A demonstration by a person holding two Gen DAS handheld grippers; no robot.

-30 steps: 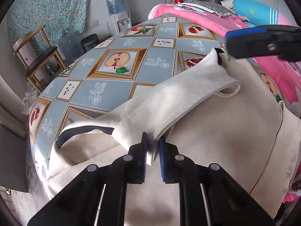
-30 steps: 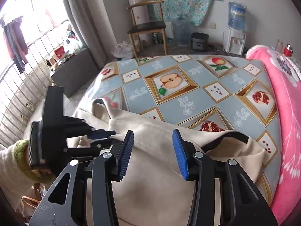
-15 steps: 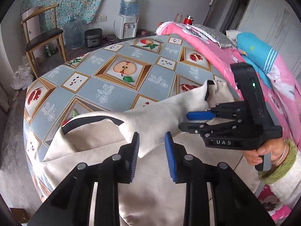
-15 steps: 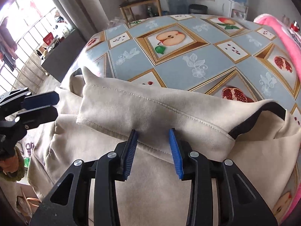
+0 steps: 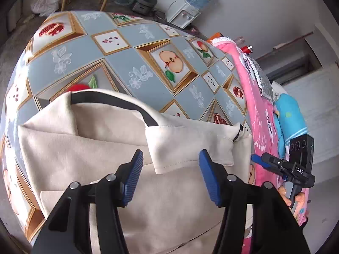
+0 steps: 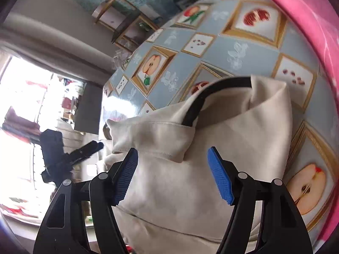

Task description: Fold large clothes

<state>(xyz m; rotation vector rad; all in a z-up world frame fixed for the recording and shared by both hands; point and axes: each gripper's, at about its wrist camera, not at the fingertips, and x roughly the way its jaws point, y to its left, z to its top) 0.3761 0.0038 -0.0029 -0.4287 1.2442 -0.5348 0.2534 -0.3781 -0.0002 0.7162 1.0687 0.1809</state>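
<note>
A large cream garment [image 5: 89,148] with a black neck trim [image 5: 118,103] lies on the fruit-patterned tablecloth [image 5: 118,63]. A folded sleeve or flap [image 5: 186,146] lies across it. My left gripper [image 5: 169,175] is open and empty, just short of the flap's edge. My right gripper [image 6: 172,173] is open and empty above the same garment [image 6: 233,144], near the flap's corner [image 6: 167,146]. Each gripper shows in the other's view: the right one [image 5: 273,163] at the right edge, the left one [image 6: 84,148] at the left.
A pink blanket [image 5: 252,97] and blue pillow [image 5: 290,114] lie along one side of the cloth. A wooden chair [image 6: 125,21], a water dispenser [image 5: 186,10] and a dark box stand on the floor beyond the bed's edge.
My left gripper let go of the cream flap and opened wide. Both grippers drew back and apart, and the flap now lies folded on the garment.
</note>
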